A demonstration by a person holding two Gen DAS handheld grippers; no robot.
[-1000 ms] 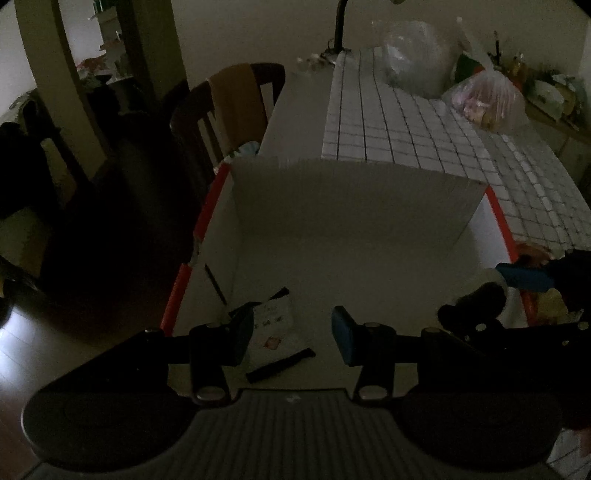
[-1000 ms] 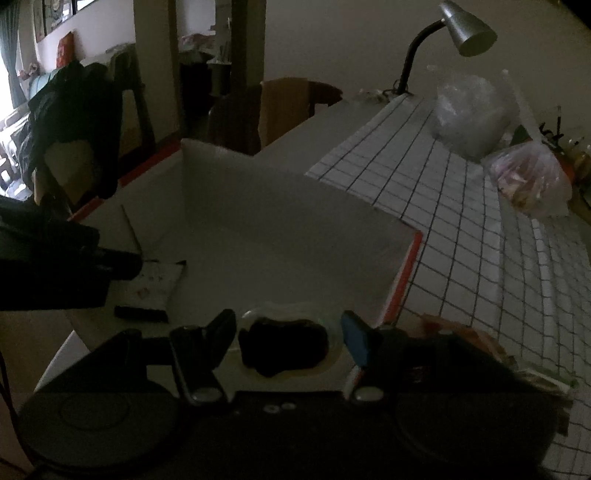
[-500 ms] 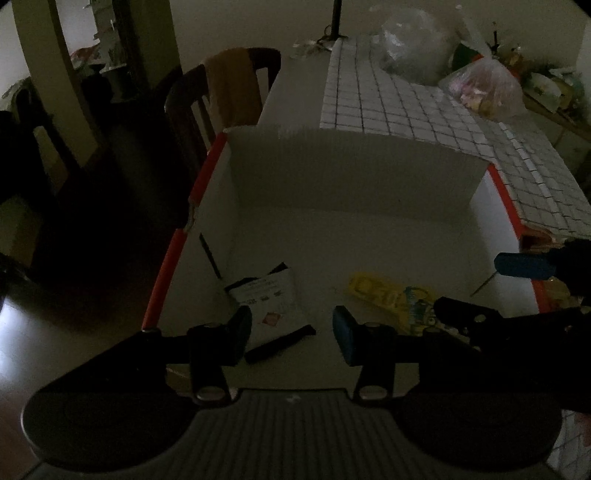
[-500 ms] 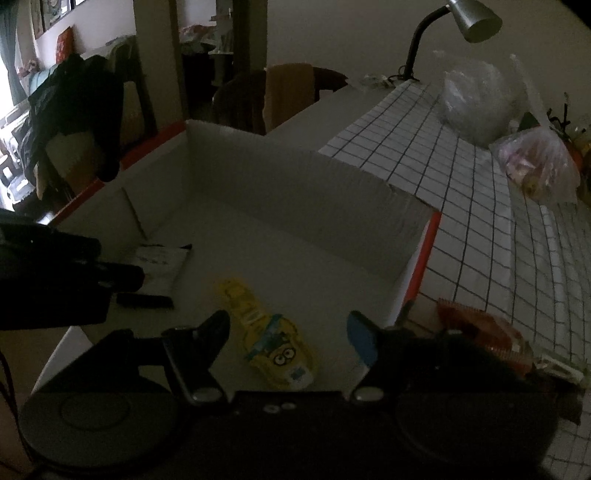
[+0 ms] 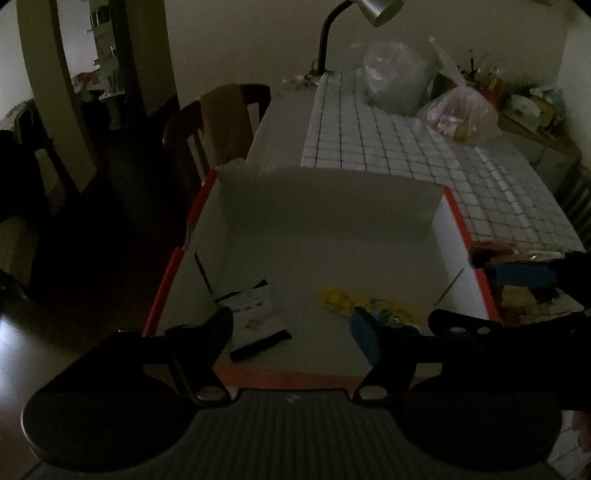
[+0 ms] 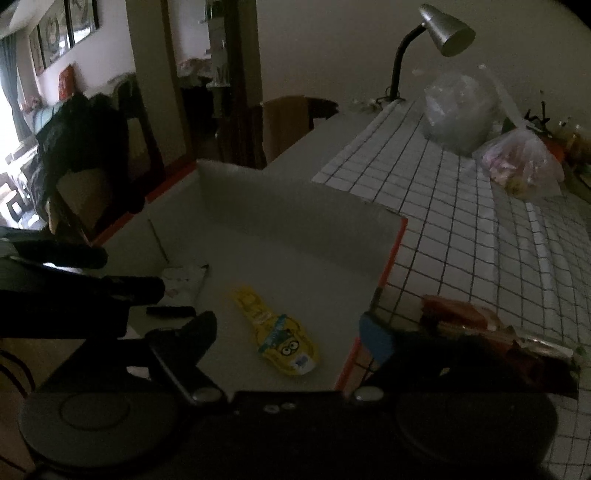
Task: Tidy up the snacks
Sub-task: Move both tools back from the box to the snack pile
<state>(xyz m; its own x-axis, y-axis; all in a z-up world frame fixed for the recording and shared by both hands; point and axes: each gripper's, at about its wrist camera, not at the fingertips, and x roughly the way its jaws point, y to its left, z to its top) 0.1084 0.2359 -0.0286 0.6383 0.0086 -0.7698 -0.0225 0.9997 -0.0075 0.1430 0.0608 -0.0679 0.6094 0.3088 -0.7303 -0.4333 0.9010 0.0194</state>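
Note:
A white cardboard box with red rims (image 5: pixel 332 221) (image 6: pixel 295 210) stands on the table edge. Inside lie a white and black snack packet (image 5: pixel 255 310) (image 6: pixel 184 277) at the near left and a yellow snack pouch (image 5: pixel 365 306) (image 6: pixel 280 336) at the near right. My left gripper (image 5: pixel 291 328) is open and empty, above the box's near edge. My right gripper (image 6: pixel 288 332) is open and empty, raised above the yellow pouch at the box's right side. Red-brown snack packets (image 6: pixel 461 317) (image 5: pixel 495 247) lie on the table just right of the box.
The table has a white grid cloth (image 6: pixel 480 229). At its far end stand a desk lamp (image 6: pixel 443 29), a clear plastic bag (image 6: pixel 458 110) and a pinkish bag of items (image 6: pixel 524 166). A wooden chair (image 5: pixel 221 125) stands left of the table.
My right gripper opened, let the yellow pouch drop into the box, and then lifted back. Both grippers pulled away from the box floor.

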